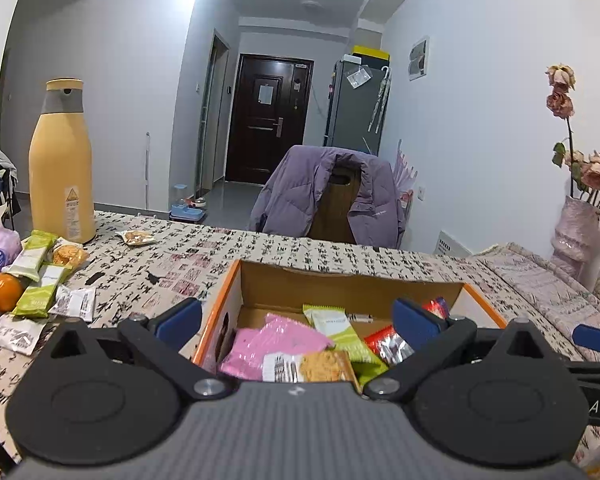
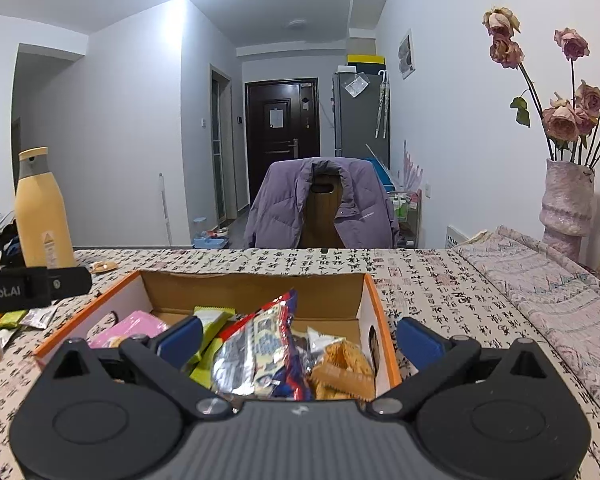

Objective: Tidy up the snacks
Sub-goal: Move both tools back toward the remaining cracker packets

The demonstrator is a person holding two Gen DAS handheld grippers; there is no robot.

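Task looks approx half done: cardboard box (image 1: 236, 280) on the worktop (image 1: 260, 248) already has several snacks, incl pink packet (image 1: 276, 340) & green bar (image 1: 340, 332). Loose snacks (image 1: 40, 284) lie well left of it, by the oranges (image 1: 2, 292) & yellow bottle (image 1: 60, 168). Left gripper (image 1: 296, 316) spread wide, empty, above box. Right gripper (image 2: 298, 338) wide too, straddling red foil pack (image 2: 260, 344), not clamping it.
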